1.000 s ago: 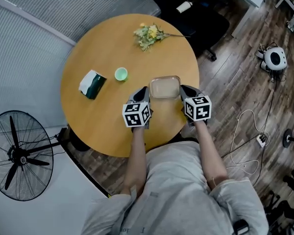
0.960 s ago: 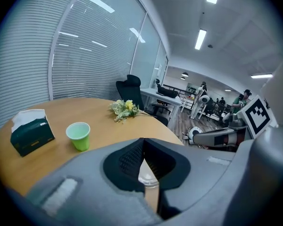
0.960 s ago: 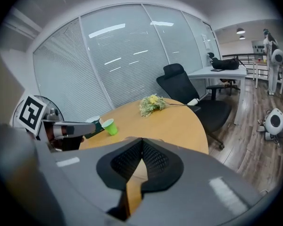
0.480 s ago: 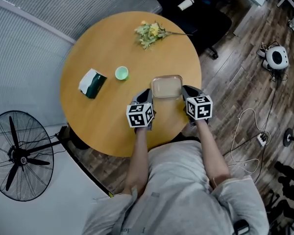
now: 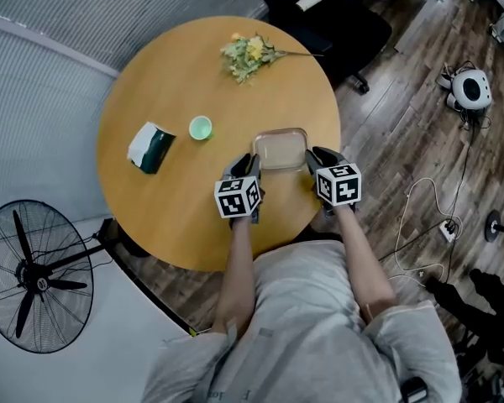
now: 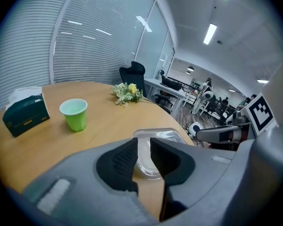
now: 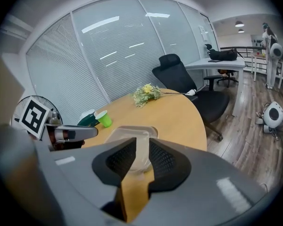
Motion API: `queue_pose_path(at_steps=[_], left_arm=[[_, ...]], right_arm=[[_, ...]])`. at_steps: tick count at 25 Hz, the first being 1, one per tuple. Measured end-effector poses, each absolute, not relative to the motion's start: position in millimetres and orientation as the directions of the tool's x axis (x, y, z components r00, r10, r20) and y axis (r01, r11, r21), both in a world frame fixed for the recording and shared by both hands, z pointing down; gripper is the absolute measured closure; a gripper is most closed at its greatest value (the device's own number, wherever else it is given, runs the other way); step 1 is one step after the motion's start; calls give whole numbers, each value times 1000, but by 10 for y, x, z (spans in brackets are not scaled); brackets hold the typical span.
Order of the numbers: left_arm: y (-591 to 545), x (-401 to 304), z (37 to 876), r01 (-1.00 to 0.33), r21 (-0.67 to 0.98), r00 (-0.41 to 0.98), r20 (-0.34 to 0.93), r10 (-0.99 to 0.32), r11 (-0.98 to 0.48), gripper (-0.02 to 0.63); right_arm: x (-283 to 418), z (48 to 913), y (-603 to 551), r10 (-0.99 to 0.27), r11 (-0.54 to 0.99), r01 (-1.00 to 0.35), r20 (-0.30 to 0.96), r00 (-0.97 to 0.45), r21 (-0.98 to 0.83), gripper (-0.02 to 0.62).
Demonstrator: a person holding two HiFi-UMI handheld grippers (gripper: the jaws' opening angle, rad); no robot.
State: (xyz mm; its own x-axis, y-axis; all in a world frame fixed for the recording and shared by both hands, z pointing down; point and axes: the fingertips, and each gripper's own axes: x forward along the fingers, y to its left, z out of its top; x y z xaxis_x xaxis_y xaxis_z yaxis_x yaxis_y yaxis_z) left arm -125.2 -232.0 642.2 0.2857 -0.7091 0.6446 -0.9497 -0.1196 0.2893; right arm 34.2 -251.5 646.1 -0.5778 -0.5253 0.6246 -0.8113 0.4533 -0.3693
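Clear plastic container (image 5: 280, 149) | left gripper (image 6: 142, 145), right gripper (image 7: 141, 147) jaws narrowly apart at rim

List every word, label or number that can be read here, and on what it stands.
No word or number can be read.
Cubes on the left gripper and right gripper: black-and-white square markers, no letters.
Print on the tissue box, if any: too small to read.

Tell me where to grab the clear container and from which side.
Pinch the clear container by its thin rim at the side edges, left gripper from the left, right gripper from the right: it looks shallow and too wide to span.
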Motion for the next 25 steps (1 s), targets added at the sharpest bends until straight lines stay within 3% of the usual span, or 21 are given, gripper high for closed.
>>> queue_pose_path(at_steps=[11, 25], left_arm=[[-2393, -1155, 6720, -923, 364, 353, 672, -651, -125, 365], [-2426, -1041, 6884, -904, 407, 398, 690, -604, -131, 350]], right_arm=[[203, 6711, -2551, -475, 449, -801, 653, -590, -397, 379], [131, 6789, -2602, -454, 463, -798, 670, -588, -386, 370]])
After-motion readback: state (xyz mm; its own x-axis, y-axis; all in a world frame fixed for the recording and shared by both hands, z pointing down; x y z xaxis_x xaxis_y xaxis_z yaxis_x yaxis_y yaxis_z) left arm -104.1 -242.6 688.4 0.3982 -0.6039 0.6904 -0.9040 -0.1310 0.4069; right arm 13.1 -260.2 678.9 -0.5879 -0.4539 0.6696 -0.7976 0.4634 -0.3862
